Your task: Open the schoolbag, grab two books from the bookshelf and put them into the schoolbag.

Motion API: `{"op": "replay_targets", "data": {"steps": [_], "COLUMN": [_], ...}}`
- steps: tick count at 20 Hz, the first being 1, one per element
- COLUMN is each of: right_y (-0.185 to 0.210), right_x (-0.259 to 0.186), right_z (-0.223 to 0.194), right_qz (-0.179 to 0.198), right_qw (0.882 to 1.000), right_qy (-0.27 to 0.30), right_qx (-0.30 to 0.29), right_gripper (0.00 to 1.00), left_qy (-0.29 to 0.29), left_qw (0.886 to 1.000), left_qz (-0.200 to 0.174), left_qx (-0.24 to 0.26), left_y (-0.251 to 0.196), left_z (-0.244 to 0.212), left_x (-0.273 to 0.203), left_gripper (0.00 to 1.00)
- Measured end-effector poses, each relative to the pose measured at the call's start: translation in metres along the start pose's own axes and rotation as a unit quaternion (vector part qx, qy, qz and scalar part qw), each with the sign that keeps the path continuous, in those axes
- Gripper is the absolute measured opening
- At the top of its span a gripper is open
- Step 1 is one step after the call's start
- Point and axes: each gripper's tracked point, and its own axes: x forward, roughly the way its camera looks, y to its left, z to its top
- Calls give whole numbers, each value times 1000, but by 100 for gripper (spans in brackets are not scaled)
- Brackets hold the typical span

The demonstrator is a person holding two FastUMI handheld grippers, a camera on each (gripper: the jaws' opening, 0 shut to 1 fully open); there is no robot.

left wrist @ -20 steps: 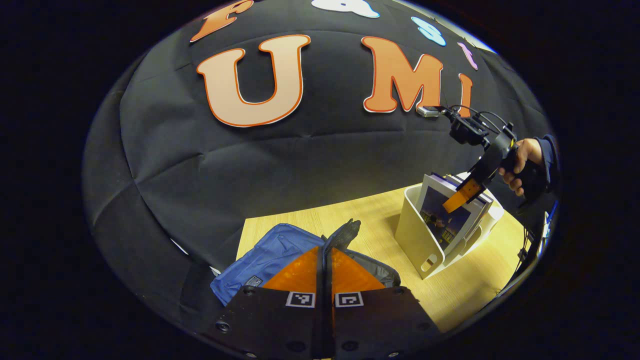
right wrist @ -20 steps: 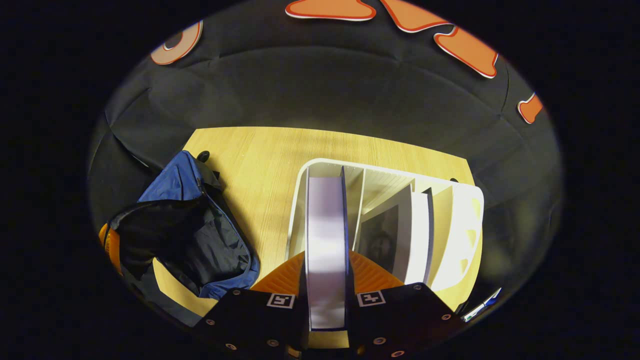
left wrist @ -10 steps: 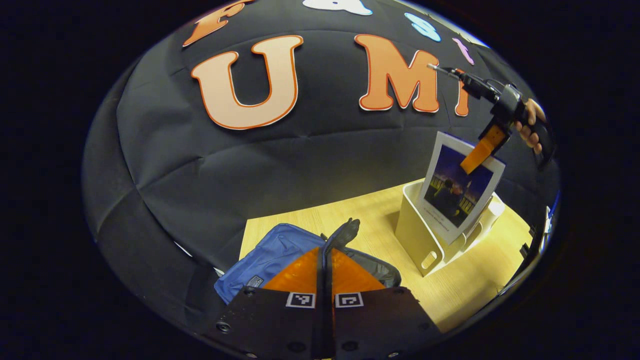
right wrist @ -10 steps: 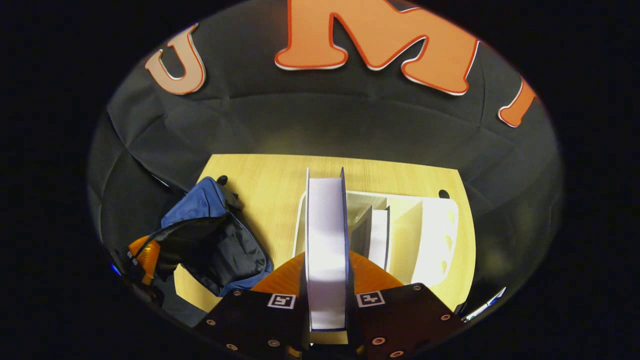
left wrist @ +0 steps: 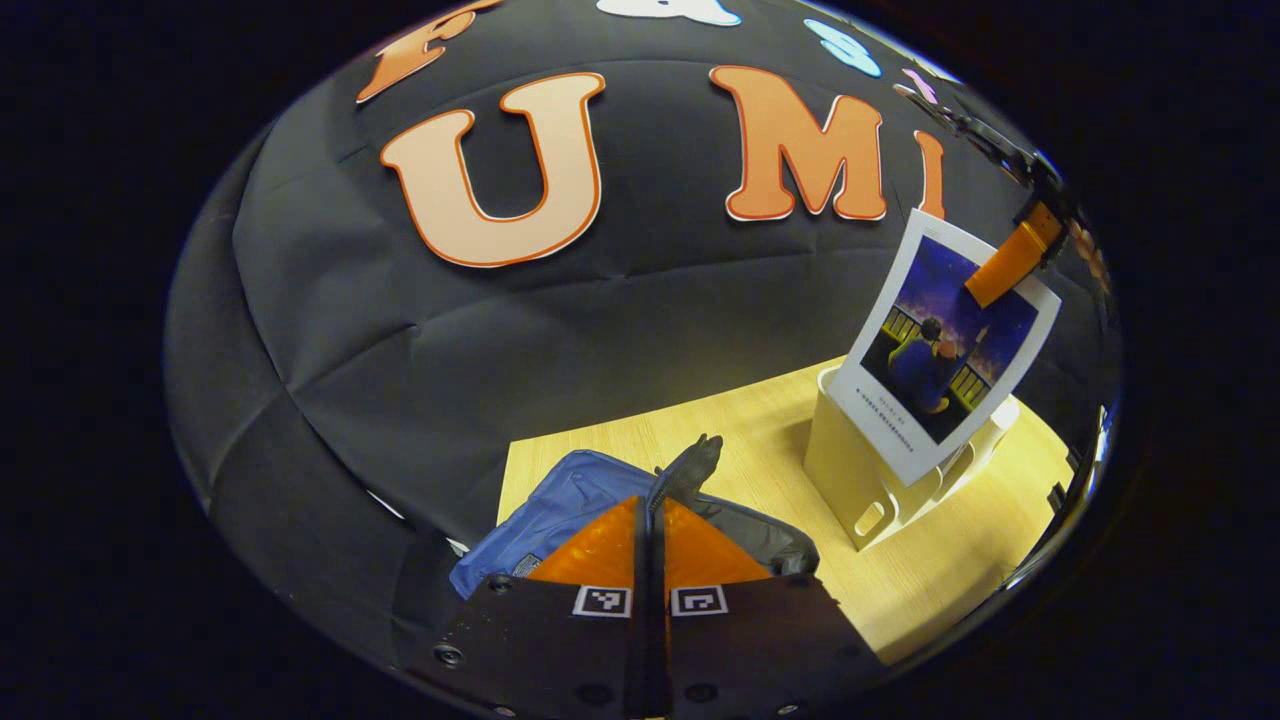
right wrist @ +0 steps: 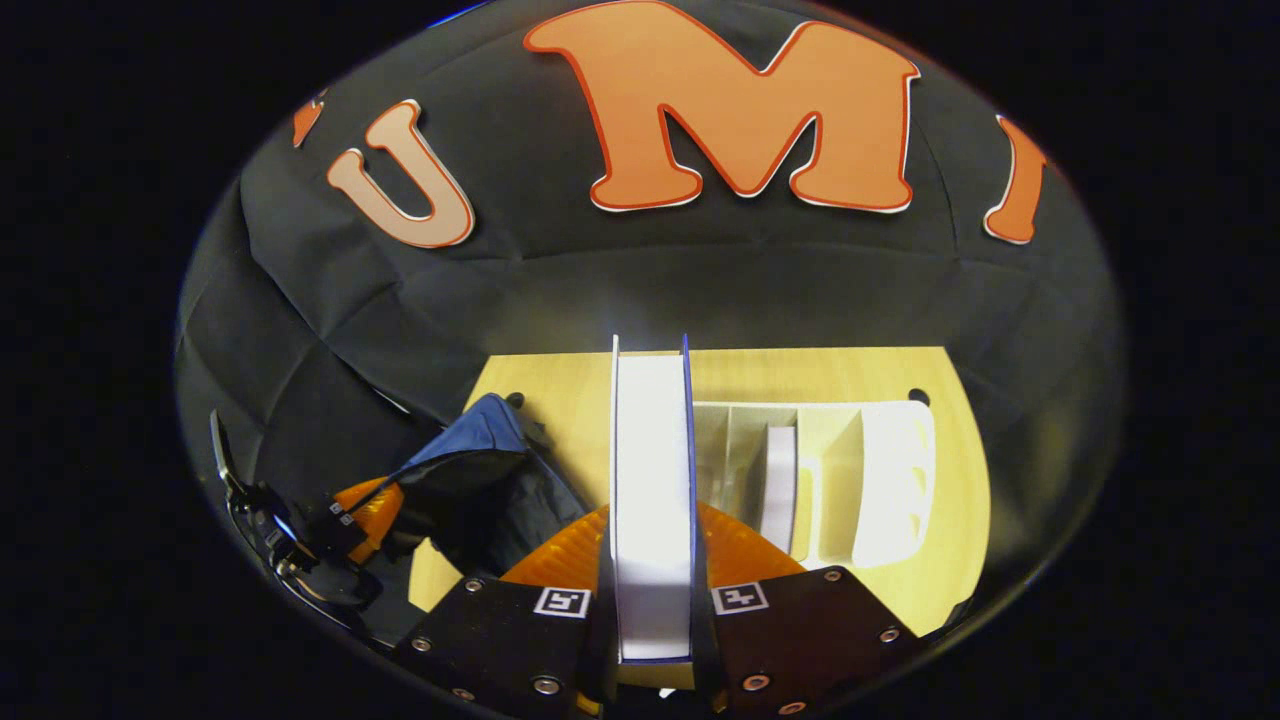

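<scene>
In the left gripper view, the left gripper (left wrist: pixel 650 545) has its fingers closed tight on the bag (left wrist: pixel 560 500) edge, on the surface (left wrist: pixel 760 440). Farther right, the right gripper (left wrist: pixel 1005 270) holds a book (left wrist: pixel 940 350) above the shelf (left wrist: pixel 860 480).

In the right gripper view, the right gripper's fingers clamp the book (right wrist: pixel 652 480) edge-on; another book (right wrist: pixel 778 485) stands in the shelf (right wrist: pixel 890 480). The bag (right wrist: pixel 480 480) lies left.

I see the book (left wrist: pixel 945 345), illustrated cover, hanging tilted just above the white bookshelf (left wrist: pixel 865 480). A second book (right wrist: pixel 778 485) stands upright inside it. The blue schoolbag (left wrist: pixel 570 495) lies open left of the bookshelf.
</scene>
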Motion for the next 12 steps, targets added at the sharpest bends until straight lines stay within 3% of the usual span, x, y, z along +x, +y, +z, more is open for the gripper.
{"op": "replay_targets", "data": {"steps": [7, 12], "right_y": [54, 85], "right_x": [20, 56], "right_z": [-36, -69], "right_qz": [110, 133], "right_qw": [990, 979], "right_qy": [7, 13], "right_qx": [92, 152], "right_gripper": [29, 29], "left_qy": [9, 14], "left_qw": [999, 998], "left_qz": [1, -12], "left_qx": [-33, -65], "left_y": [4, 0], "left_z": [11, 9], "left_x": [4, 5], "left_gripper": [0, 0]}}
